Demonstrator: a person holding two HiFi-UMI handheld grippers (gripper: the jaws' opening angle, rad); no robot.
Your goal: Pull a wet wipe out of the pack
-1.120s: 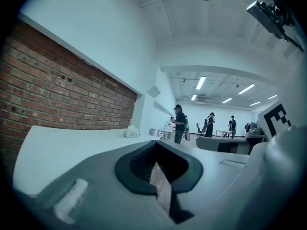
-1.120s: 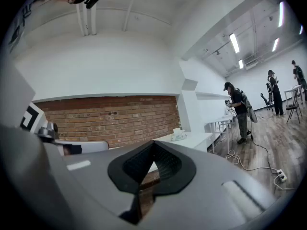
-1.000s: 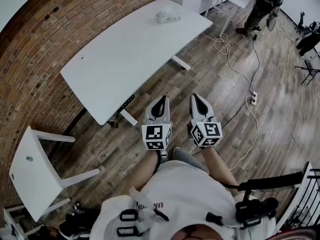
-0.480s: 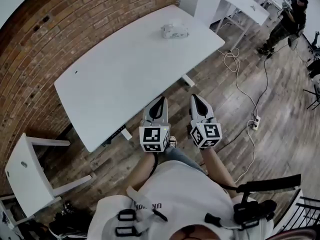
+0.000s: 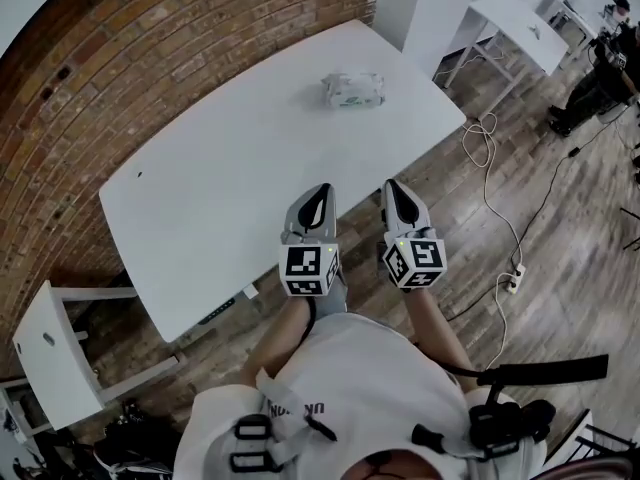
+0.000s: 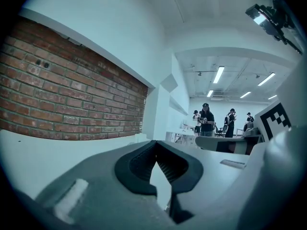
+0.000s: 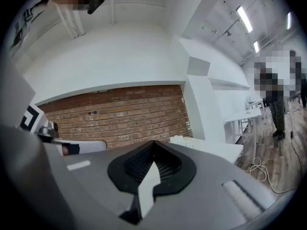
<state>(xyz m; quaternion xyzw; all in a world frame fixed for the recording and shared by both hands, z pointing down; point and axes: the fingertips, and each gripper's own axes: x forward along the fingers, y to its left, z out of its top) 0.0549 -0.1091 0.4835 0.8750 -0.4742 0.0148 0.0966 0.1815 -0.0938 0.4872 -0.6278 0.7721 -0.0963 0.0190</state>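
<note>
The wet wipe pack, white with green print, lies on the far part of the white table. In the right gripper view the pack is a small white block far ahead on the tabletop. Both grippers are held side by side over the table's near edge, pointing level toward the pack and well short of it. My left gripper is shut with nothing in it, its jaw tips meeting in the left gripper view. My right gripper is also shut and empty.
A brick wall runs behind the table. A white stool stands at the lower left, a second white table at the upper right. Cables and a power strip lie on the wooden floor; a person stands far right.
The person has walked up to the table. Both grippers, earlier over the wooden floor, now reach over the table's near edge, and the pack is nearer. Both stayed shut.
</note>
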